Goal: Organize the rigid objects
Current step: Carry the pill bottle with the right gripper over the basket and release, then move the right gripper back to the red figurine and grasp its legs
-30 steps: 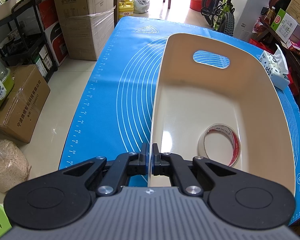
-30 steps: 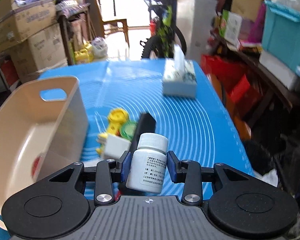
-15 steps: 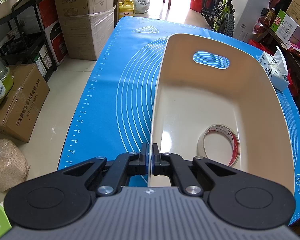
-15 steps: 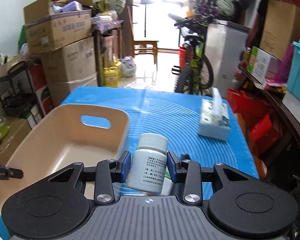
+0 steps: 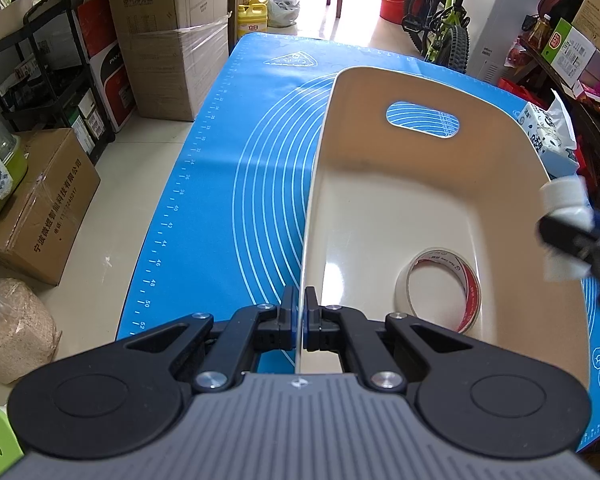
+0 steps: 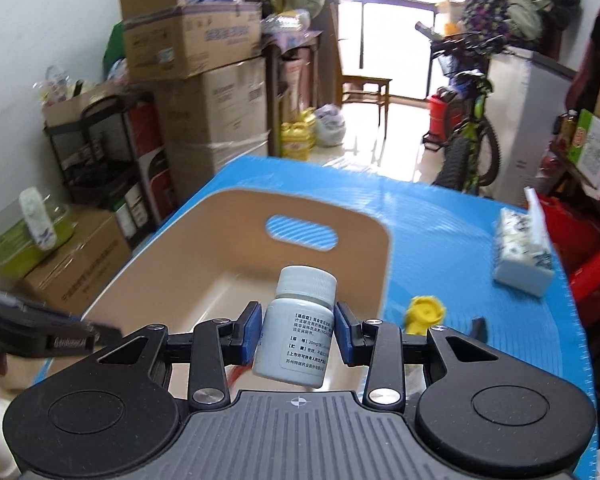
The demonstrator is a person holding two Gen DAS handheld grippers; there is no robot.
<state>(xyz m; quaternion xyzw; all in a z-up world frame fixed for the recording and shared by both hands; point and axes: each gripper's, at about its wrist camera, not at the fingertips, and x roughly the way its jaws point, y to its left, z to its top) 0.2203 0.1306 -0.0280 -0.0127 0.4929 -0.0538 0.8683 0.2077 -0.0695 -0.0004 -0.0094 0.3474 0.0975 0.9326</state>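
Bottle, white, sits pinched in the right gripper above the bin's near right edge. Left gripper clamps the bin wall. Best to lower it beyond the tape roll before releasing, keeping the bin steady.
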